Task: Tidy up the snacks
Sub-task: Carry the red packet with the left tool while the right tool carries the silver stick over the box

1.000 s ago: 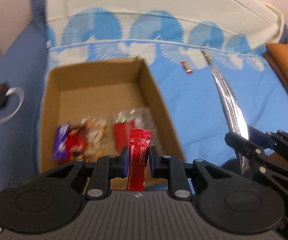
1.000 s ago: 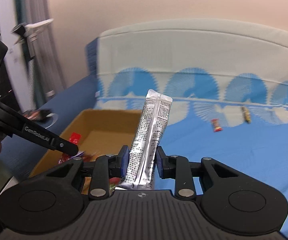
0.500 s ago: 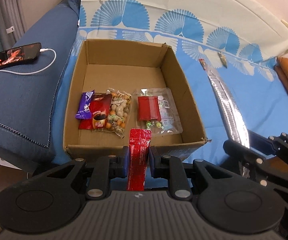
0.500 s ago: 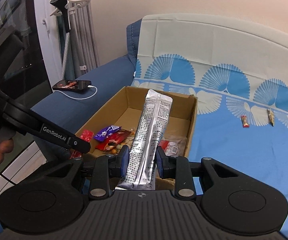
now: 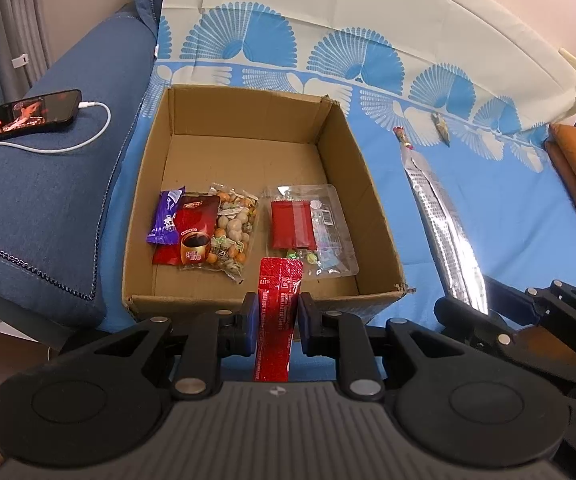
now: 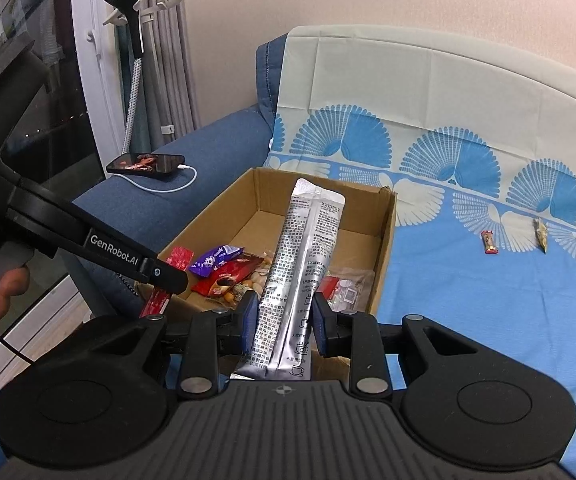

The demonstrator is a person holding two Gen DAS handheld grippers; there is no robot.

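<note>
Nearest in the left wrist view: left hand-held gripper (image 5: 275,316) clamped on a red sachet (image 5: 278,312), long axis running straight ahead along the fingers, top end poking out over the near wall of the cardboard box (image 5: 248,305). Just beyond that wall, on the box floor: a purple wrapper (image 5: 166,216), a red coffee packet (image 5: 192,232), a clear bag of mixed nuts (image 5: 234,232) and a clear bag holding red packets (image 5: 309,232), all bunched toward the near end, far half of the floor bare.

In the right wrist view: right hand-held gripper (image 6: 282,322) clamped low on a long silver stick pack (image 6: 299,268), upright and leaning a little to the right, upper end crossing in front of the box interior. Box ahead and slightly left of this gripper, near corner just past the fingertips.

Judged from both views, left gripper the nearer to the drop, already at the box edge with the sachet's tip over the opening; right gripper beside the box's right side and needing a shift leftward.

Farther out on the blue patterned bed sheet (image 6: 467,300): a small red candy (image 6: 489,242) and a small brownish snack (image 6: 540,234), well apart from the box, not yet collected.
</note>
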